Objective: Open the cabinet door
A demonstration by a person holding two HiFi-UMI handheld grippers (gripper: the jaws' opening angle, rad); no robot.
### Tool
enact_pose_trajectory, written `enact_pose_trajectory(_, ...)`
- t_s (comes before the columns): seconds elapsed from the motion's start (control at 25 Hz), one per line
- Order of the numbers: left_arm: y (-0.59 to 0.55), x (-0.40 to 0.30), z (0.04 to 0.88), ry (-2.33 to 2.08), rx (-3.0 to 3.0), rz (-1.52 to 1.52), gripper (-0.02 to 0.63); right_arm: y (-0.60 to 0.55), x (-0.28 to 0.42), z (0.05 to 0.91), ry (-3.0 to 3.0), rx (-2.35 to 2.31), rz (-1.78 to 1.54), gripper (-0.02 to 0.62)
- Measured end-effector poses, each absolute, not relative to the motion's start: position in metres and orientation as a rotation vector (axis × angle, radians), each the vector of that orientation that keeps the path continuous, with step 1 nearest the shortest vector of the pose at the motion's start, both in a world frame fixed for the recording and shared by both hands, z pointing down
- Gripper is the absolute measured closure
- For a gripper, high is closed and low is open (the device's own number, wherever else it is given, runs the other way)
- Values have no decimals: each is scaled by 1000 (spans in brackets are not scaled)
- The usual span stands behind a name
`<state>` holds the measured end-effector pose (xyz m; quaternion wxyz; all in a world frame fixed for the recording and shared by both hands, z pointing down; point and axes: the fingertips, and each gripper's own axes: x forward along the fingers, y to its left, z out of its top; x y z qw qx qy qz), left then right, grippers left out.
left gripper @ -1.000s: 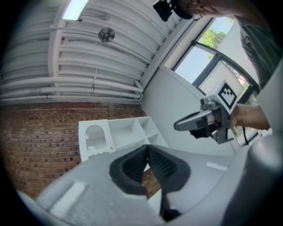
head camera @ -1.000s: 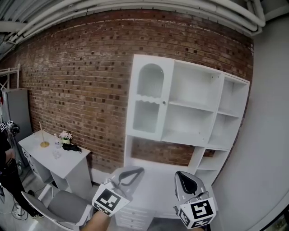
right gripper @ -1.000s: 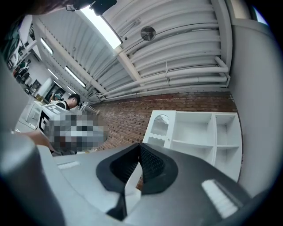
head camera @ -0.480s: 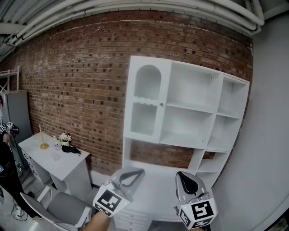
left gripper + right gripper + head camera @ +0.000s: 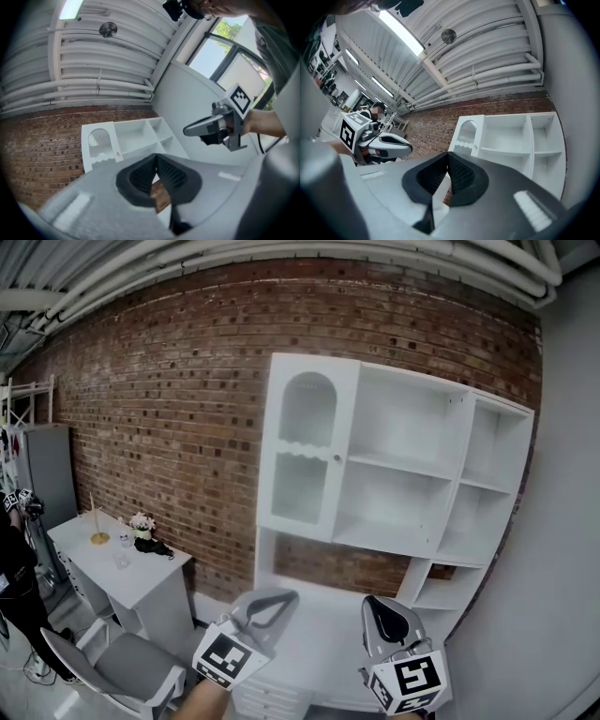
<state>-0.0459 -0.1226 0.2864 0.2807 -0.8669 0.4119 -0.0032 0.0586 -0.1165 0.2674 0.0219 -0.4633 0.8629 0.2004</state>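
Note:
A white cabinet (image 5: 403, 474) stands against the brick wall. At its upper left is a shut door (image 5: 307, 442) with an arched window and a small knob (image 5: 338, 457) on its right edge. My left gripper (image 5: 279, 595) and right gripper (image 5: 377, 604) are held low in the head view, well short of the cabinet. Both are shut with nothing between the jaws. In the left gripper view the left gripper (image 5: 156, 157) points toward the door (image 5: 99, 143), with the right gripper (image 5: 190, 131) to its right. In the right gripper view the right gripper (image 5: 447, 155) faces the door (image 5: 467, 133).
Open shelves (image 5: 469, 493) fill the cabinet's right side, with drawers (image 5: 272, 697) below. At the left are a white desk (image 5: 131, 573) with flowers (image 5: 142, 521) and a candle holder (image 5: 98, 538), a grey chair (image 5: 127, 667) and a person (image 5: 14, 568). A grey wall (image 5: 562, 521) closes the right.
The head view has drifted a little, and the cabinet spreads slightly wider to the right. Both grippers keep their places and stay shut.

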Motion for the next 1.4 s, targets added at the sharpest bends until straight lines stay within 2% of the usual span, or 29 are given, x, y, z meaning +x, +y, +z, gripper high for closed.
enact_pose_trajectory(0.52,-151,-13,301,1167,-2303,-44,606,-153,89,277,2702,-1351,612,591)
enact_pose_trajectory(1.4,-213,-53,292,1013,-2366,9,606,-203,42,272,2636,-1524,623,591)
